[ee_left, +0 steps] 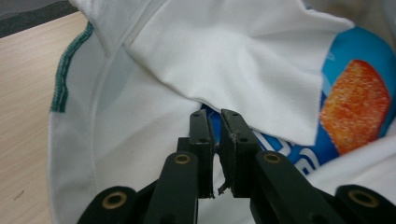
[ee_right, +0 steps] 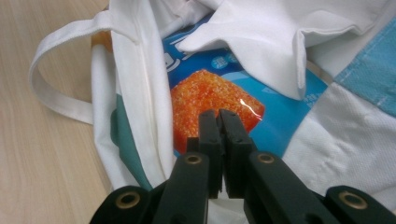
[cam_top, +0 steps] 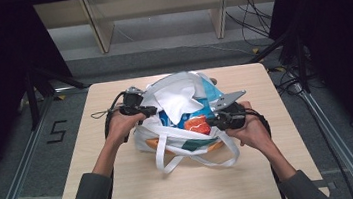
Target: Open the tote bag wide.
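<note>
A white tote bag (cam_top: 189, 138) with green trim lies on the wooden table (cam_top: 124, 186), its mouth gaping. Inside it lies a blue snack packet (cam_top: 195, 123) printed with an orange block. A white fabric flap (cam_top: 177, 102) covers part of the packet. My left gripper (cam_top: 149, 110) sits at the bag's left rim. Its jaws are shut to a thin slit, with their tips at the flap's edge (ee_left: 215, 114) over the packet (ee_left: 355, 98). My right gripper (cam_top: 211, 120) is at the bag's right rim, shut, with its tips (ee_right: 218, 114) above the orange print (ee_right: 205, 93).
The bag's two white handles (cam_top: 171, 163) loop toward the table's near edge. A light blue patch of fabric (cam_top: 210, 91) lies at the bag's far side. Bare tabletop lies to the left and near side. Wooden shelf legs and cables stand beyond the far edge.
</note>
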{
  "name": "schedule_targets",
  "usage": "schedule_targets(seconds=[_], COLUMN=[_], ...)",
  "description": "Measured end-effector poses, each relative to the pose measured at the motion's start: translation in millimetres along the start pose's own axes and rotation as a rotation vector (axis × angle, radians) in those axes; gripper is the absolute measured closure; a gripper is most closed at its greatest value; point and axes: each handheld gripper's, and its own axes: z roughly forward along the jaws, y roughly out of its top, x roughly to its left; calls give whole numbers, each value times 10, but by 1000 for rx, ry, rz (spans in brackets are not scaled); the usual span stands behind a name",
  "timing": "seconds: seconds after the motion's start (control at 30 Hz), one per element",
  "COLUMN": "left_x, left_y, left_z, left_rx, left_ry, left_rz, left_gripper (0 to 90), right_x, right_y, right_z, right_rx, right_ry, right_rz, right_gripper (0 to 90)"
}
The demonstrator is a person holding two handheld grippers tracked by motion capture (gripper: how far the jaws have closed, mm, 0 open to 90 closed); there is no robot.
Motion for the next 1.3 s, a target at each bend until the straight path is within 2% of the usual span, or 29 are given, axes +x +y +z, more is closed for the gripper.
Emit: schedule_targets(seconds=[0.03,0.07,0.1,0.13,0.2,0.27,0.33,0.37,0.4,0.43,0.47,0.5,0.57,0.6,0.63,0.7,0.77,0.8,0.87,0.93,0.97,1.1,1.13,1.17,1.2,1.3], left_x=[-11,-31,-52,-62,-96,-104,-122,-116,-129,-132,-123,-134,-133,-149,-153,-168,-194,-205,-237,-272,-288,-358,-381,-402,-430,-488], left_y=[-6,-12,-22,-30,-70,-86,-120,-134,-151,-168,-181,-193,-221,-235,-249,-275,-306,-320,-347,-378,-392,-462,-485,-509,-541,-605], left_z=[-21,-45,-73,-90,-149,-164,-185,-206,-215,-240,-268,-276,-325,-338,-360,-391,-414,-424,-448,-470,-480,-521,-536,-554,-575,-623], left_rx=[-5,-8,-17,-20,-32,-34,-49,-45,-65,-74,-71,-87,-91,-109,-109,-113,-114,-115,-121,-127,-126,-139,-147,-149,-151,-145], left_ry=[-5,-6,-12,-20,-32,-36,-39,-44,-48,-53,-55,-57,-60,-65,-68,-72,-72,-79,-83,-92,-97,-123,-125,-128,-126,-149], left_rz=[4,7,14,17,27,26,17,28,7,0,10,-4,9,-3,-1,6,7,10,9,18,24,30,29,32,39,52], left_gripper=[820,817,813,806,789,781,770,762,753,747,738,730,726,719,716,714,710,706,687,683,672,620,582,582,549,514], right_x=[10,-6,-4,11,-8,-3,-19,-21,-15,-18,-16,-23,-31,-38,-32,-43,-29,-39,-28,-21,-26,-22,7,7,23,32], right_y=[-18,-26,-35,-48,-57,-61,-71,-78,-84,-90,-97,-101,-115,-125,-134,-142,-164,-173,-205,-212,-220,-236,-252,-252,-271,-285], right_z=[-11,-12,-15,-14,-50,-56,-71,-76,-85,-86,-100,-114,-120,-142,-161,-172,-184,-195,-211,-217,-220,-250,-274,-274,-291,-317], right_rx=[-9,-20,-27,-32,-27,-31,-48,-52,-46,-51,-54,-51,-71,-69,-65,-78,-85,-85,-89,-93,-108,-116,-132,-132,-152,-155], right_ry=[-12,-13,-14,-23,-23,-21,-40,-40,-37,-37,-48,-47,-59,-51,-51,-60,-60,-65,-70,-71,-86,-73,-97,-97,-102,-93], right_rz=[20,1,7,31,22,37,22,24,38,36,37,34,34,37,58,42,68,52,77,82,72,71,76,76,72,79], right_gripper=[887,885,882,876,854,847,826,818,807,802,789,775,768,762,757,744,732,724,688,673,649,593,551,551,498,485])
